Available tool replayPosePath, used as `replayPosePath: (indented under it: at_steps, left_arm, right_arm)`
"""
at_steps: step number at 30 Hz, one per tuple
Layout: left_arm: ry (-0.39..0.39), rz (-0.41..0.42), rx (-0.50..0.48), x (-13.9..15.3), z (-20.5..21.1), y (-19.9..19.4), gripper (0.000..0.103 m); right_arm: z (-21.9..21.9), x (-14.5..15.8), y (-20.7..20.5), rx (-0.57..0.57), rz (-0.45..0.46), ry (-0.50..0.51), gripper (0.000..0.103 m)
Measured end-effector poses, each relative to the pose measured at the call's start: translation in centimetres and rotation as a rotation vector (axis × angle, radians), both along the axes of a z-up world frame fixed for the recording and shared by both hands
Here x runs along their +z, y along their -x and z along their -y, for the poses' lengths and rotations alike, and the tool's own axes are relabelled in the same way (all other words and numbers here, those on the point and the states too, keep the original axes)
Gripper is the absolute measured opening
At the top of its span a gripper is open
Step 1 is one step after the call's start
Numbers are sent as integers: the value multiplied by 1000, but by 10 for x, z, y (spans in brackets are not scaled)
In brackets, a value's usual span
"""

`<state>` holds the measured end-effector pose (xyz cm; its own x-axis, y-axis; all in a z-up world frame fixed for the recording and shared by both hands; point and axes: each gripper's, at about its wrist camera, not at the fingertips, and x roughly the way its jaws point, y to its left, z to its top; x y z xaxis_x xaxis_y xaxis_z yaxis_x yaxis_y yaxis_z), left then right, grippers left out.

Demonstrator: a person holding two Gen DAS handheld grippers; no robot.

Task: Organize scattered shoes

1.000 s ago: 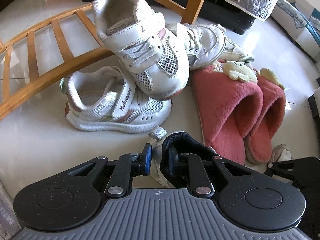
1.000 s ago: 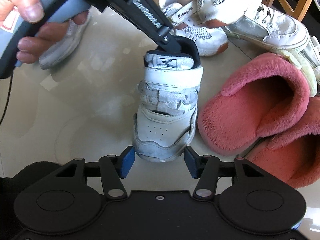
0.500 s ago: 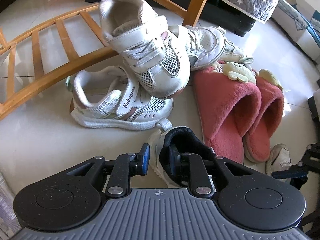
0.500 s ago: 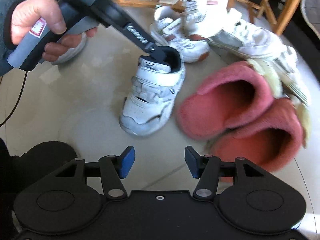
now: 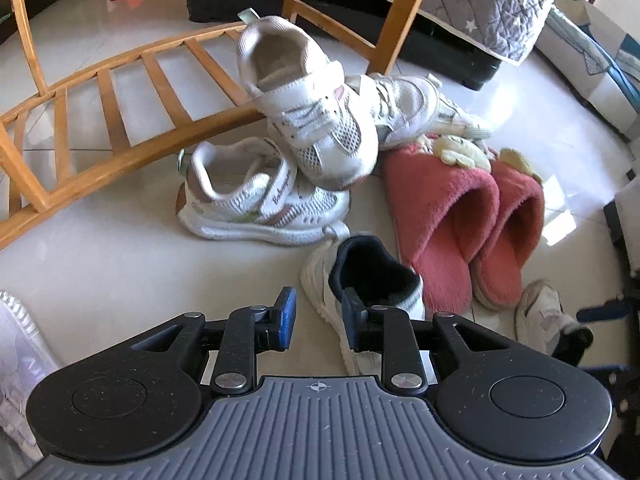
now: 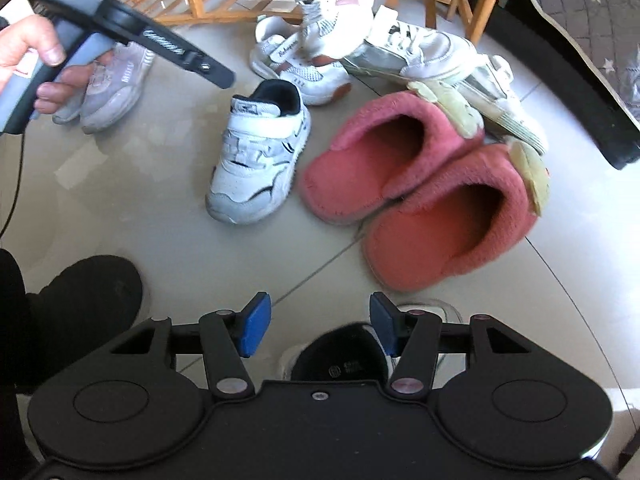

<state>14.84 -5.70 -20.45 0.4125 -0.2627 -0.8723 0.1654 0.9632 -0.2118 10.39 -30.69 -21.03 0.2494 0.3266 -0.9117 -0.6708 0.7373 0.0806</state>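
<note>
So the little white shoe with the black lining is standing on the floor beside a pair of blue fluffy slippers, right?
Not quite: the slippers are pink, not blue. The right wrist view shows it plainly. The rest holds: the little white shoe with the black lining stands on the floor right beside them.

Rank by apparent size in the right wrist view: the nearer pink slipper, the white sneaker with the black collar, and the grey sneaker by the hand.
1. Nearer pink slipper, largest, though nearness inflates it.
2. White sneaker with black collar.
3. Grey sneaker, smallest; partly hidden and farther off.
</note>
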Motion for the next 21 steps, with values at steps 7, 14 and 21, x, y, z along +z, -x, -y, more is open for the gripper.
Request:
replayPosePath:
  at_steps: [7,14,21]
  left_arm:
    - [10,-31,-23,-5,8,13,27]
    - [23,-62,-90,-11,30,24,30]
    - [33,-96,-136,-20,45,35,32]
  right_arm:
    - [13,-6,1,-31,16,66,55]
    - [17,-19,1,-55,11,114,39]
    - [19,-24,3,-64,73,119,18]
